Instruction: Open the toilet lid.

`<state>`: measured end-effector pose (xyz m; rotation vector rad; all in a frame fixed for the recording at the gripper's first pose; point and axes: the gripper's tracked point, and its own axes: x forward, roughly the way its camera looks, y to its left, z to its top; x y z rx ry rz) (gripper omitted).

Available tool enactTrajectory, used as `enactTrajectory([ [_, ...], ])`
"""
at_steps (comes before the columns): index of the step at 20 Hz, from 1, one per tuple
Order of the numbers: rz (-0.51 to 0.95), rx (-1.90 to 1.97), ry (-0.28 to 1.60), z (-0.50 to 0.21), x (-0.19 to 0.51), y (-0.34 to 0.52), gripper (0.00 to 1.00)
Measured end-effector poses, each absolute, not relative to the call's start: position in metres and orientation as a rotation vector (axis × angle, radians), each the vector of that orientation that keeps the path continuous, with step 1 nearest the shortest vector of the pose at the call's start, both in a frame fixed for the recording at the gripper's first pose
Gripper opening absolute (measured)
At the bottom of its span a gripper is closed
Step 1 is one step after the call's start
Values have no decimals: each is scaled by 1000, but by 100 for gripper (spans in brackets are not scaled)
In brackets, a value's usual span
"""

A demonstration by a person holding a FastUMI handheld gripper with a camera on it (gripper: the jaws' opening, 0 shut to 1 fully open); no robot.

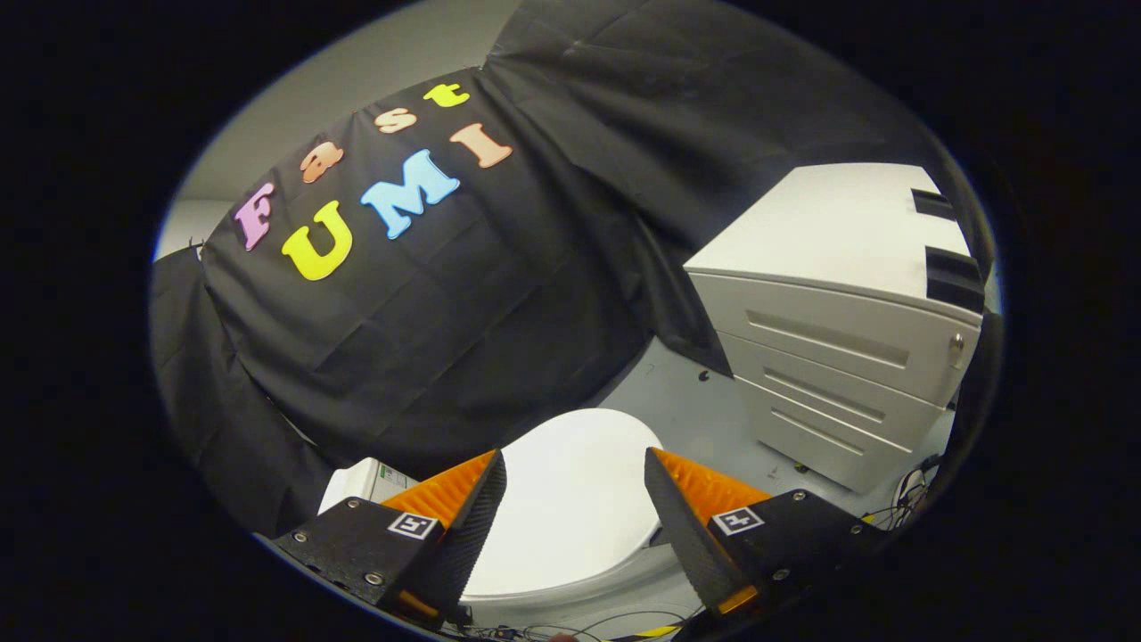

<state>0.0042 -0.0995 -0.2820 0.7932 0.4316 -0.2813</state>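
1. Gripper (pixel 575 468) wide open, holding nothing, low in frame.
2. Lid (pixel 570 499) closed, seen between the fingers, lower centre.
3. Risk: fingers sliding off the smooth lid without catching its edge.
4. Risk: swing clipping the cabinet (pixel 838 312) at right.

black cloth wall (pixel 463 294), white drawer cabinet (pixel 829 348) — pale floor (pixel 677 392)

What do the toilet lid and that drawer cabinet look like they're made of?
The toilet lid, seen between the open gripper's fingers, looks like smooth glossy white plastic, with a soft even sheen. The drawer cabinet looks like painted sheet metal, matte pale grey, with crisp edges, recessed pulls and a lock; it could be laminate.
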Motion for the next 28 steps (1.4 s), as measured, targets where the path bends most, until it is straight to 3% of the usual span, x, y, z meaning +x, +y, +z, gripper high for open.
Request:
enactTrajectory([
  [17,-438,1046,603,-410,-44,-107,95],
  [25,-329,1209,591,-453,-31,-90,91],
  [28,-299,1246,600,-468,-30,-84,81],
])
